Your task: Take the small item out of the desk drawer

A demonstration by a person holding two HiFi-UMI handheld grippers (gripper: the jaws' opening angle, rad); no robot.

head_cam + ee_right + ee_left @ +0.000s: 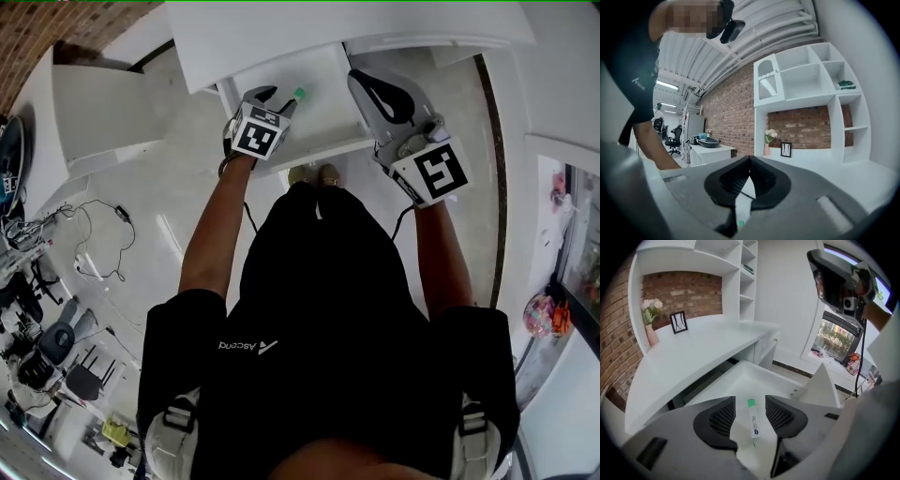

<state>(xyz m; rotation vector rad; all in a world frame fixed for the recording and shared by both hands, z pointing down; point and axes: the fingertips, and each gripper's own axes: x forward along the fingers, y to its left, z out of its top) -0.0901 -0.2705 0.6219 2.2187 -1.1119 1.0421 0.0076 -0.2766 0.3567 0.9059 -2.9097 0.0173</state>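
Note:
The white desk drawer (328, 127) stands pulled out under the desktop (347, 23). A small white tube with a green cap (300, 94) lies on the drawer floor (740, 376). My left gripper (284, 99) reaches into the drawer. In the left gripper view the tube (753, 420) lies lengthwise between the jaws of the left gripper (750, 401), which stand apart and do not press on it. My right gripper (358, 79) hovers over the drawer's right edge. In its own view the right gripper (750, 159) has its tips together, with nothing held.
A vase of flowers (650, 315) and a small picture frame (678, 322) stand on the desktop (693, 352) against a brick wall. White shelves (747, 268) rise at the desk's right end. Cables (94, 234) trail on the floor to the left.

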